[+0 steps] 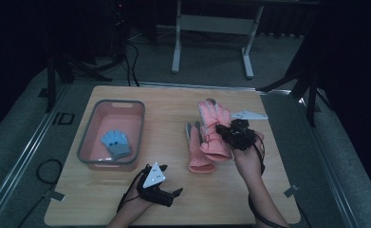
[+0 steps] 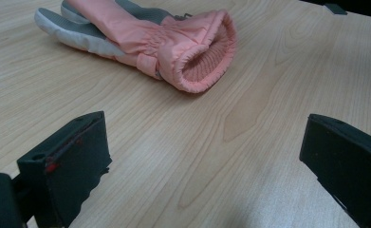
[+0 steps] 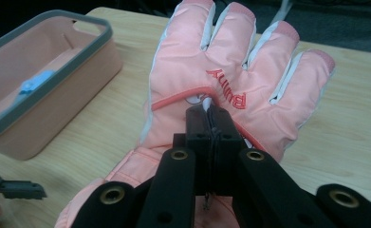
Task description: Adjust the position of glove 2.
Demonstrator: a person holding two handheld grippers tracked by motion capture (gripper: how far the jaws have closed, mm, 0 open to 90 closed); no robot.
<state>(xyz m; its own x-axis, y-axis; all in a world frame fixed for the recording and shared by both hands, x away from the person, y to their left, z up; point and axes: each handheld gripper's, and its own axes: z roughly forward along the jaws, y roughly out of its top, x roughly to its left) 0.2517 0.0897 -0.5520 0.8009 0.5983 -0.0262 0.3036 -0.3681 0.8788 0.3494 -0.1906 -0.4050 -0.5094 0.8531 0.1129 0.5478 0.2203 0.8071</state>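
Note:
My right gripper [image 3: 210, 124] is shut on the back of a pink ski glove [image 3: 230, 71], pinching its fabric below the red lettering. In the high view this glove [image 1: 215, 124] sits fingers away from me under the right gripper [image 1: 231, 133], partly over a second pink glove [image 1: 197, 154] that lies flat. That second glove [image 2: 183, 47] shows its open cuff in the left gripper view. My left gripper [image 2: 204, 161] stands open and holds nothing, low over bare wood near the front edge [image 1: 172, 195].
A pink basket with a grey rim [image 1: 86, 142] stands at the table's left with a small blue glove [image 1: 116, 144] inside; the basket [image 3: 69, 61] also appears in the right gripper view. The wooden table [image 1: 126, 209] ends close behind my left hand.

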